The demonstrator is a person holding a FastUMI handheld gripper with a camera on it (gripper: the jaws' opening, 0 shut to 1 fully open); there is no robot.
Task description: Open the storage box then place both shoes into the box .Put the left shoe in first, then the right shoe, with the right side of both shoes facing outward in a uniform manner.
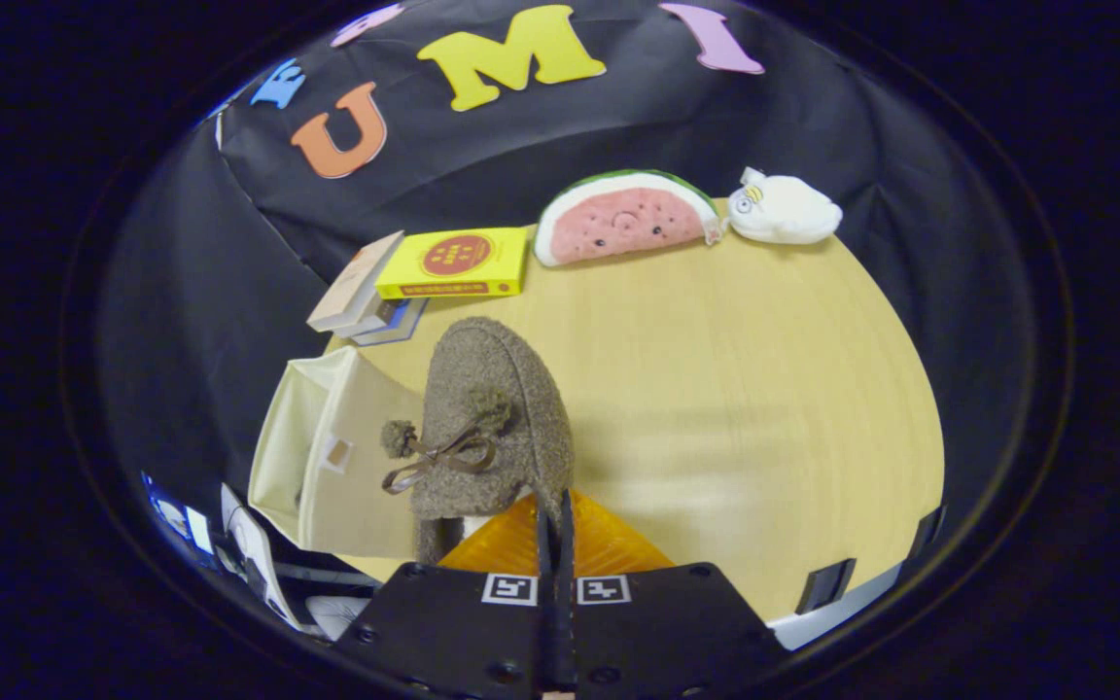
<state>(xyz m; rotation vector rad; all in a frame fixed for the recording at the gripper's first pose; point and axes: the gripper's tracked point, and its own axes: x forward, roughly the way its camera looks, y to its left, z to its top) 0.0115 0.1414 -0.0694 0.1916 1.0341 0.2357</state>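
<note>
The tongs [555, 515] are pinched on the shoe [492, 418] rim; the storage box [327, 457] at 9 o'clock is partly hidden behind it.

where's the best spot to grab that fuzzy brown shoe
By its heel-side collar rim, coming from behind the heel as the gripper does now. The shoe points toe-away toward the books, and that thin edge fits between the nearly closed fingers; the bow and rounded toe offer nothing firm.
</note>
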